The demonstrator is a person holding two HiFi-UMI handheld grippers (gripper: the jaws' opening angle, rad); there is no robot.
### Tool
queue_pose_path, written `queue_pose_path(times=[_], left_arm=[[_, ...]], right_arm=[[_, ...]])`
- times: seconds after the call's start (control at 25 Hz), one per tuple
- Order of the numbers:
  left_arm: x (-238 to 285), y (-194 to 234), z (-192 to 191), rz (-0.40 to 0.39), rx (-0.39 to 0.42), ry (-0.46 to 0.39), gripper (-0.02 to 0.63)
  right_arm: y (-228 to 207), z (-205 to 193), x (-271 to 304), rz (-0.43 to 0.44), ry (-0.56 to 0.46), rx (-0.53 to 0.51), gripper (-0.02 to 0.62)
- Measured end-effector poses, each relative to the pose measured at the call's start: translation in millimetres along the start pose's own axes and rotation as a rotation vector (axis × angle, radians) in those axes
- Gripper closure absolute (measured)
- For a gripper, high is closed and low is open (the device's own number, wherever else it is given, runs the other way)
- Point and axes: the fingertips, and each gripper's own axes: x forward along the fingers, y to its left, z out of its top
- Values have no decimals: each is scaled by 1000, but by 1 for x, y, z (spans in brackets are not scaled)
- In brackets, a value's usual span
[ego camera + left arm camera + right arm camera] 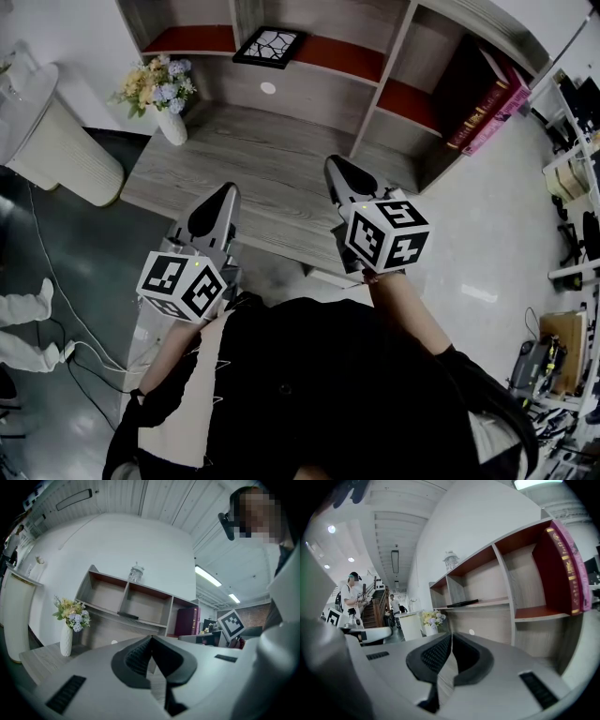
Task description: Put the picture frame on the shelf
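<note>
The black picture frame (270, 45) lies flat in the middle compartment of the wooden shelf (367, 94); it shows as a dark slab in the left gripper view (127, 615) and the right gripper view (462, 603). My left gripper (217, 199) is shut and empty, held near the desk's front edge. My right gripper (339, 169) is shut too, with nothing between its jaws, over the front of the desk. Both point toward the shelf and stand well short of it.
A white vase of flowers (161, 94) stands at the desk's left (70, 625). Dark red and pink books (487, 98) lean in the right shelf compartment. A glass jar (135, 573) sits on top of the shelf. A white cylindrical stand (52, 141) is left of the desk.
</note>
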Motion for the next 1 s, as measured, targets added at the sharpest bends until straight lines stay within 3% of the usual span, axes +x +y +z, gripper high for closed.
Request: queue_pose_path(times=[0.52, 1.0], left_arm=[[-1, 3, 2, -5, -7, 2, 595], [-1, 6, -1, -2, -12, 4, 595]], right_arm=[[1, 12, -2, 9, -69, 75, 591], [10, 2, 4, 31, -20, 14, 591]])
